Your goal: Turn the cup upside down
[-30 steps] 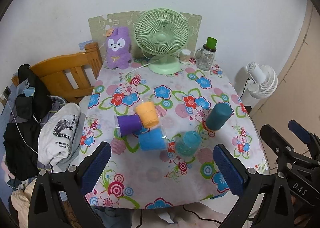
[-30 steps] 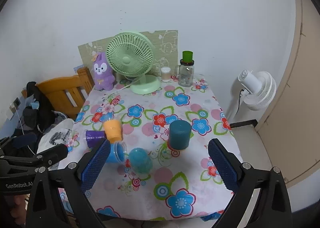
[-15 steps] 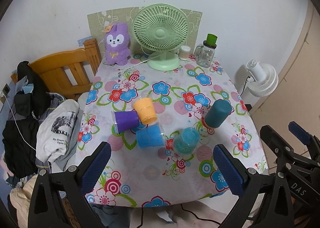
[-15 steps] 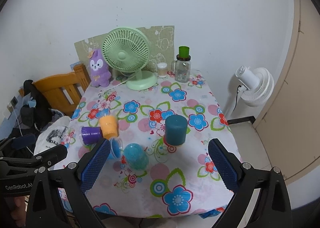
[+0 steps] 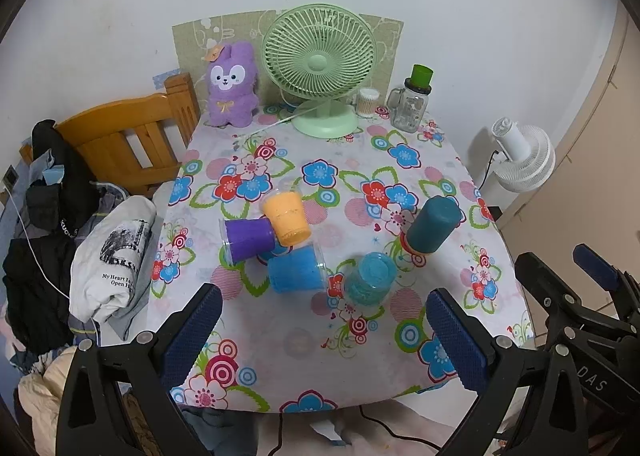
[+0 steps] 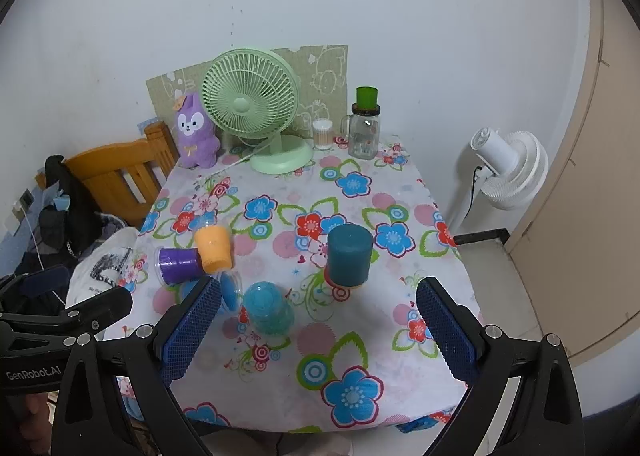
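Both the left gripper and the right gripper hover above the near edge of the flower-patterned tablecloth table, jaws spread wide and holding nothing. The dark teal cylindrical cup stands bottom-up right of centre. A light blue ribbed plastic cup stands near it; the purple cup and blue cup lie on their sides beside the orange cup, clustered left

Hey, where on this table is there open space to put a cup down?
Bare cloth along the near table edge, in front of the light blue cup. More between the dark teal cup and the green fan. Crowded at left: purple cup, orange cup.
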Demonstrator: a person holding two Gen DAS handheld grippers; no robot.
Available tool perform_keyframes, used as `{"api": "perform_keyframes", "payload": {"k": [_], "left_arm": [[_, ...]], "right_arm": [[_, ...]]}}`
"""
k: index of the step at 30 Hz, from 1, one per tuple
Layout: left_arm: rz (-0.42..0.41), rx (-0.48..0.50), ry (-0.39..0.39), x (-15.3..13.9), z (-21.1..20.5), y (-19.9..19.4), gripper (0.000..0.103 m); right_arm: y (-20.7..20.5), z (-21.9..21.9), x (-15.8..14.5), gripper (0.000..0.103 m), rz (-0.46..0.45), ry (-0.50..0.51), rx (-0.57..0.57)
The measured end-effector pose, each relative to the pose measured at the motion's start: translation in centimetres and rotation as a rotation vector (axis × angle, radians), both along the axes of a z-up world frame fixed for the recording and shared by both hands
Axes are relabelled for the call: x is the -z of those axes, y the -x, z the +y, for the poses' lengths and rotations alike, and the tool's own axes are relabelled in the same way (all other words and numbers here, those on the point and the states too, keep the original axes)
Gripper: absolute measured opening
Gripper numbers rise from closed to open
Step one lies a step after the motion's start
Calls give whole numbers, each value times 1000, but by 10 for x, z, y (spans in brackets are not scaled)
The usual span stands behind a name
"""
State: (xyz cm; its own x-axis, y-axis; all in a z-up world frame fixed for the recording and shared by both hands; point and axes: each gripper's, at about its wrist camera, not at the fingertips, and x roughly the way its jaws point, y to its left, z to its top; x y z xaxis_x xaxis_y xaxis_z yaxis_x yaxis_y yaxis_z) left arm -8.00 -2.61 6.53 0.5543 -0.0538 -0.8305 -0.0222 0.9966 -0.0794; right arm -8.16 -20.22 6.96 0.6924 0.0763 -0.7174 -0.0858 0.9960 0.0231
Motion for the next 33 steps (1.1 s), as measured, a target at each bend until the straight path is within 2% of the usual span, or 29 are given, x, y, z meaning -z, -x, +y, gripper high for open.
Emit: {"api": "perform_keyframes", "payload": {"k": [20,33], "left_arm": [[31,-12,-11,5,-4,-13,103],[68,-54,-11,15,-15,-31,103]], "right_arm": [[-7,-1,9,99,25,-4,-4],[-37,-12,18,99,69,12,-46]]}}
